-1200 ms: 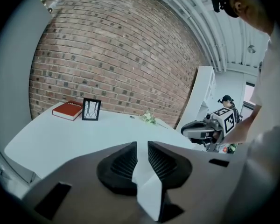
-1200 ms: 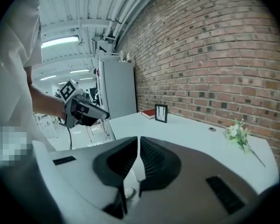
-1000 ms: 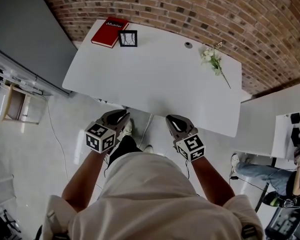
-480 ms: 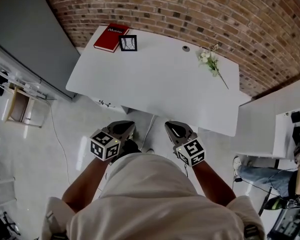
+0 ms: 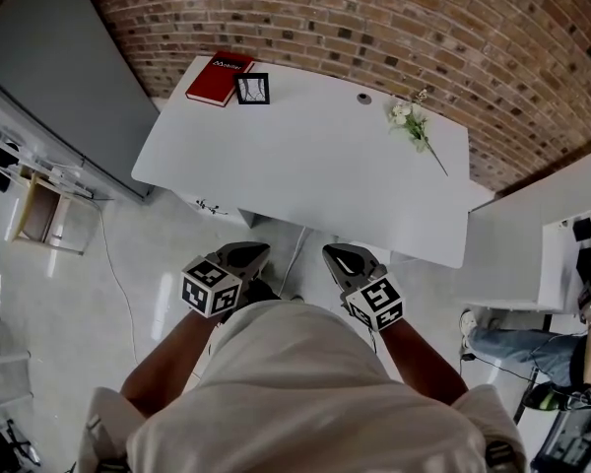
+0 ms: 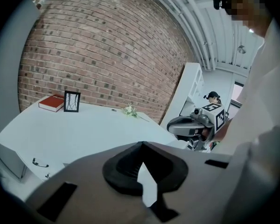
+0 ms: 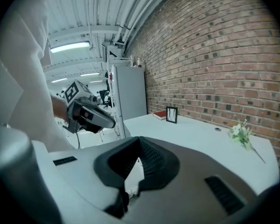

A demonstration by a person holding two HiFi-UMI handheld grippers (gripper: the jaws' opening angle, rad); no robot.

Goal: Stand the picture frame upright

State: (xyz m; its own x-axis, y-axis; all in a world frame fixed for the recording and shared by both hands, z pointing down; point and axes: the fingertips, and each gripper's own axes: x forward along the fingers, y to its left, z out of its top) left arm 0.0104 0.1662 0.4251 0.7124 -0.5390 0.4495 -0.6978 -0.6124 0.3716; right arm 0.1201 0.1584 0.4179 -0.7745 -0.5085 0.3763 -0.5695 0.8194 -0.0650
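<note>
The black picture frame [image 5: 252, 89] stands upright at the far left corner of the white table [image 5: 305, 175], beside a red book [image 5: 220, 77]. It shows small and distant in the left gripper view [image 6: 72, 101] and the right gripper view [image 7: 171, 114]. My left gripper [image 5: 256, 252] and right gripper [image 5: 333, 254] hang side by side close to my body, off the table's near edge and far from the frame. Both have their jaws together with nothing between them, as the left gripper [image 6: 141, 146] and right gripper [image 7: 140, 140] show in their own views.
A sprig of white flowers [image 5: 414, 126] lies at the table's far right, near a small round grommet [image 5: 363, 98]. A grey cabinet [image 5: 59, 67] stands to the left, a brick wall behind. Another white table [image 5: 532, 244] and a seated person [image 5: 512, 348] are at right.
Both grippers have drawn back from the table's near edge toward my body. The left gripper's jaws have come together. The picture frame has not moved.
</note>
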